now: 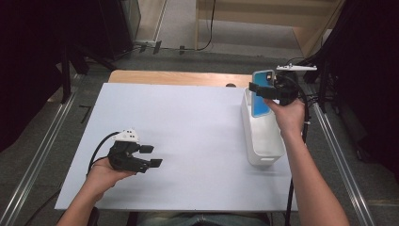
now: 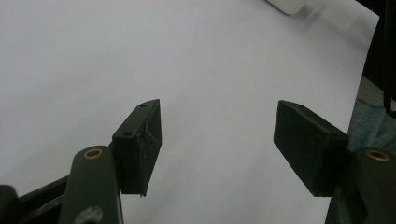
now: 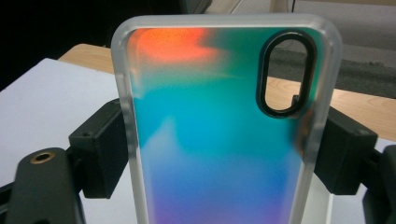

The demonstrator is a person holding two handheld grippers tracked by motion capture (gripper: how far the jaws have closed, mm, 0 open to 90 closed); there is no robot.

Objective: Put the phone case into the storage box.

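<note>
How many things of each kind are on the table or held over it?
Phone case: 1
White bin: 1
Tools: 2, left tool and right tool
Total: 4

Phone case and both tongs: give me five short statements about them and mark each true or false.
1. The right tongs are shut on the phone case. True.
2. The left tongs hold a second phone case. False: their jaws stand open over the white table sheet with nothing between them.
3. The phone case lies flat on the table. False: it is held upright above the far end of the white bin.
4. The phone case has a frosted clear rim and an oval camera cutout. True.
5. The white bin stands at the left side of the table, in the high view. False: it stands at the right side, by the right hand.
</note>
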